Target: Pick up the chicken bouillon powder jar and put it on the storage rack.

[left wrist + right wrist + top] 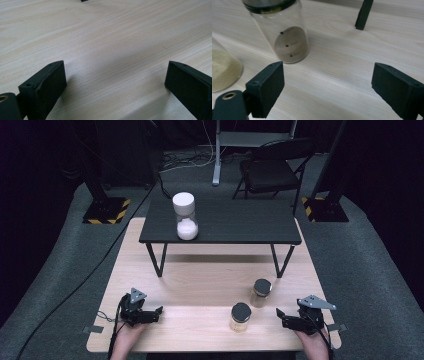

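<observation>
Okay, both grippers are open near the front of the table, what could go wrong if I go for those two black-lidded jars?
The two black-lidded jars stand close together, so the right gripper, closing on one, might knock the other over. The nearer jar sits not far from the table's front edge, so a push could send it off. The left gripper has a longer reach across bare wood.
</observation>
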